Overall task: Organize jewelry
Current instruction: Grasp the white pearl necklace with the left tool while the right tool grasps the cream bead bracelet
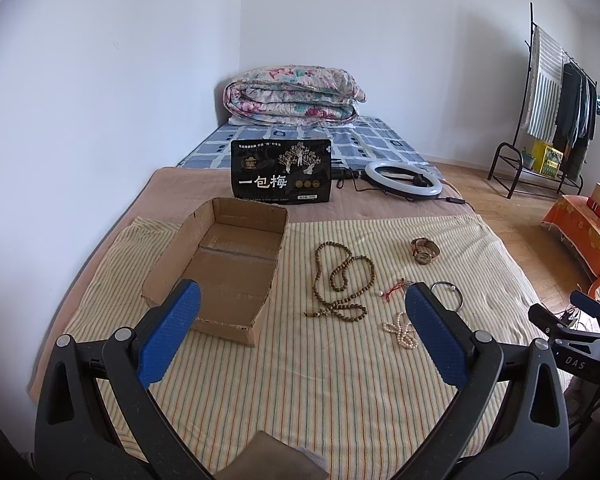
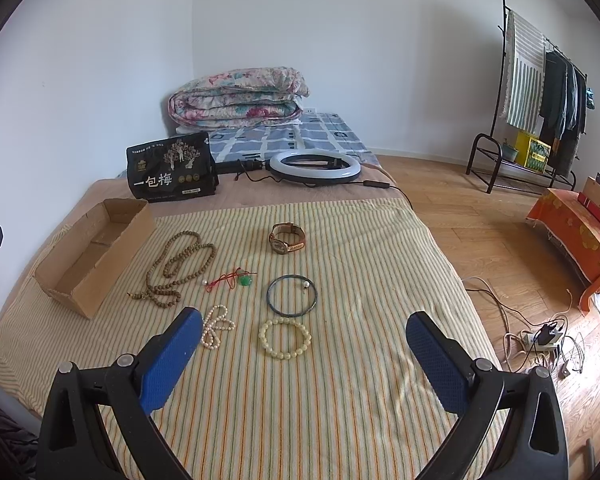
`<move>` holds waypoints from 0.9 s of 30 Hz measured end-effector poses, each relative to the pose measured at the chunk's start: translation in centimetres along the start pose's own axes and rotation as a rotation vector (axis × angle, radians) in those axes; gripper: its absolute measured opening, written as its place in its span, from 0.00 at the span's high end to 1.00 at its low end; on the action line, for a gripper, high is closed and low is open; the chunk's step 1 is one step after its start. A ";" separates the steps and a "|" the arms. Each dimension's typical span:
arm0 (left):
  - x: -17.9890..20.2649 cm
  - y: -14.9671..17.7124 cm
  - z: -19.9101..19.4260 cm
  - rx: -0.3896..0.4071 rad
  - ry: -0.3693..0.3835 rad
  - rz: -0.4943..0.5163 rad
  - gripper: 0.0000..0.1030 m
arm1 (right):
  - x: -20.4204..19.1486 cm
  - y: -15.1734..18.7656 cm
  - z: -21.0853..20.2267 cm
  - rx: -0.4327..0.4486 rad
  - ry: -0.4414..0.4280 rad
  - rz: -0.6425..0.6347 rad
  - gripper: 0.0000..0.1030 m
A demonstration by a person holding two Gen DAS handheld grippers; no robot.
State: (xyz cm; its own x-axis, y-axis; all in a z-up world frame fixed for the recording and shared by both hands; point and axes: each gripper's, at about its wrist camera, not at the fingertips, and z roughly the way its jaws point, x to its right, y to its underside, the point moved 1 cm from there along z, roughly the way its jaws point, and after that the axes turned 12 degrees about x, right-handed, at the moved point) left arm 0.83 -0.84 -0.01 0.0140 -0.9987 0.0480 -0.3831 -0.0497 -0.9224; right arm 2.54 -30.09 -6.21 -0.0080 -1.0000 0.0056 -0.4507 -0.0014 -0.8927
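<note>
My left gripper [image 1: 302, 300] hangs level with its blue fingers [image 1: 168, 336] spread wide and nothing between them. My right gripper [image 2: 304, 330] is the same, fingers [image 2: 436, 360] wide apart, holding nothing.

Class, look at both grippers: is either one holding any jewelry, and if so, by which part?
Nothing is held. The left gripper and right gripper are both open above the striped cloth.

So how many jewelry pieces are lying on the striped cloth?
6: brown bead necklace, white pearl strand, red-cord green pendant, dark bangle, pale yellow bead bracelet, brown-strap watch.
</note>
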 end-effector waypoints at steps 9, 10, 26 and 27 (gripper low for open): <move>0.2 2.0 2.0 -0.087 0.057 0.014 0.00 | 2.0 0.8 0.6 -0.038 0.011 0.038 0.00; 0.2 2.2 2.3 -0.100 0.067 0.015 0.00 | 2.3 1.0 0.9 -0.051 0.007 0.041 0.00; 5.6 5.4 6.3 -0.308 0.266 0.078 0.40 | 4.2 0.4 6.7 -0.206 -0.093 0.004 0.03; 5.9 5.5 6.7 -0.322 0.279 0.073 0.41 | 4.3 0.6 7.3 -0.227 -0.110 0.011 0.05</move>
State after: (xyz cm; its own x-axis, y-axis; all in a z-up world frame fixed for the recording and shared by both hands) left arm 4.97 -7.07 -7.40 -0.2573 -0.9576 0.1297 -0.6432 0.0696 -0.7625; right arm 8.73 -34.44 -9.99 0.0777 -0.9949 -0.0642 -0.6402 -0.0004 -0.7682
